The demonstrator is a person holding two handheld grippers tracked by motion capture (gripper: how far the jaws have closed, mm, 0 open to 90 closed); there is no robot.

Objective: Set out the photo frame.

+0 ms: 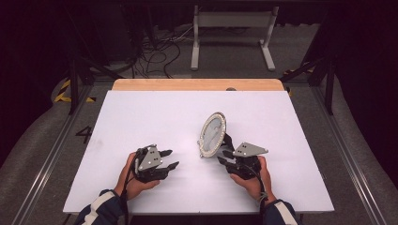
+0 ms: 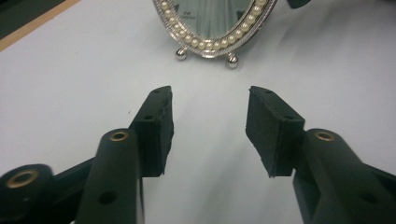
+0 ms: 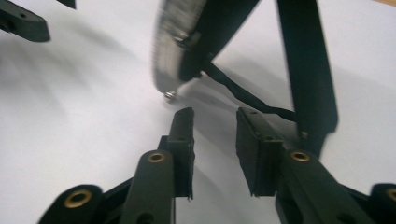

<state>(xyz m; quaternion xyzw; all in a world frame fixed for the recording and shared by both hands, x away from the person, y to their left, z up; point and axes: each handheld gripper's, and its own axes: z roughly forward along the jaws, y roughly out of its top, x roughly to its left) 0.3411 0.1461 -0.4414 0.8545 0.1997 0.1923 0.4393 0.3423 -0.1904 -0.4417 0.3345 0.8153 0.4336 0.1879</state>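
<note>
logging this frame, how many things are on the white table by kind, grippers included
oval pearl-rimmed frame, standing on its back stand: 1
handheld grippers: 2, left gripper and right gripper, both open with nothing between the jaws
total: 3

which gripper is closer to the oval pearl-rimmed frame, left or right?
Right. The right gripper sits just behind the oval frame, at its back stand, jaws open. The left gripper faces its front across a gap, also open.

Frame [image 2: 212, 28] top cropped (left gripper view), rim blurred elsewhere
</note>
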